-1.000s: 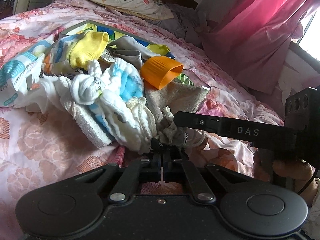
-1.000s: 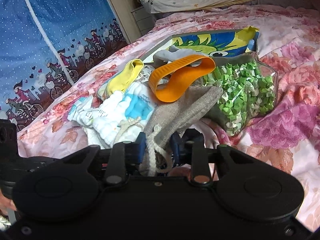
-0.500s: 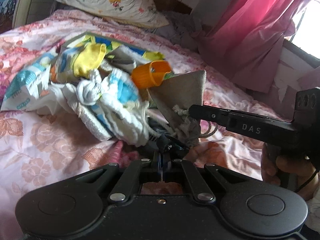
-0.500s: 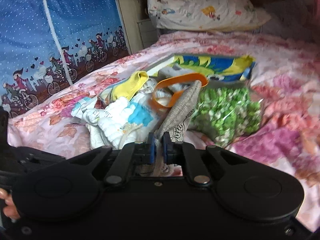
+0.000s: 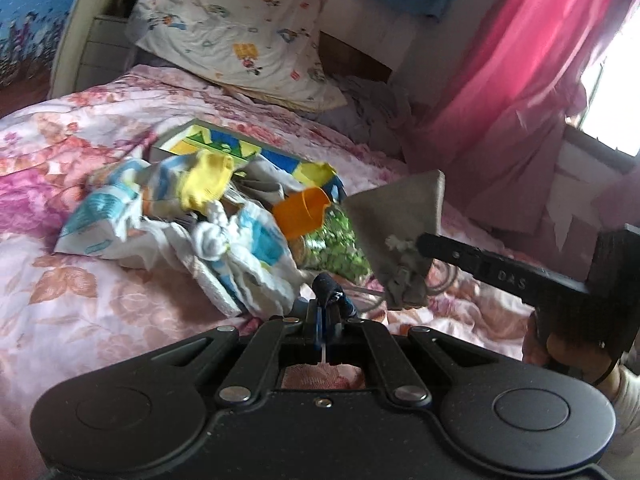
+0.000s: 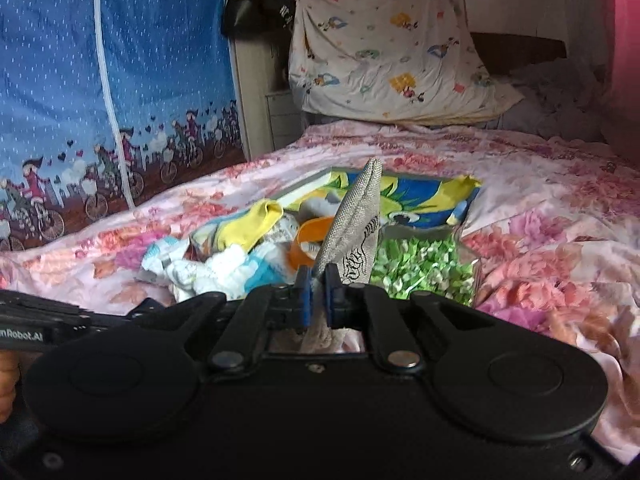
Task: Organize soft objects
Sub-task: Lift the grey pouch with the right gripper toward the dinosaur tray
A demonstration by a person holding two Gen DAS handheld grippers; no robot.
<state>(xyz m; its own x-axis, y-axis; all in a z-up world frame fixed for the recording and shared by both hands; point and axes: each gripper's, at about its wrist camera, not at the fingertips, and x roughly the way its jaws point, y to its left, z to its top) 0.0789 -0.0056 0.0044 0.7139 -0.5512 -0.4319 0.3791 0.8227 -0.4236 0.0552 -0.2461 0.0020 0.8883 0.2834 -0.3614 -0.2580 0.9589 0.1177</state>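
A: Left wrist cam first. Any text?
B: "DAS" on the right gripper [image 5: 416,246] arm coming in from the right, a hand [image 5: 568,354] under it. It's clamped on the drawstring end of a grey linen pouch [image 5: 400,216], which hangs lifted above the floral bedspread [image 5: 80,300]. Left gripper [image 5: 325,314] jaws are together w/ a thin cord pinched btwn them.
A: What's around?
B: Pile just left of the pouch: yellow sock [image 5: 206,180], white-blue cloth [image 5: 248,256], orange cup [image 5: 302,212], jar of green paper stars [image 5: 336,242], picture book [image 5: 224,148] behind. Cartoon pillow [image 5: 236,32] and pink curtain [image 5: 512,92] at the back.
A: Right wrist cam?
B: "mRobot.AI" partly readable on the other tool at the left edge. Pouch [image 6: 352,232] stands up edge-on from the squeezed jaws, black print on it, unreadable; it blocks part of the book [image 6: 420,200]. Stars jar [image 6: 420,268] to the right, sock [image 6: 252,224] to the left, blue bicycle-print wardrobe cover [image 6: 100,100] beyond the bed.
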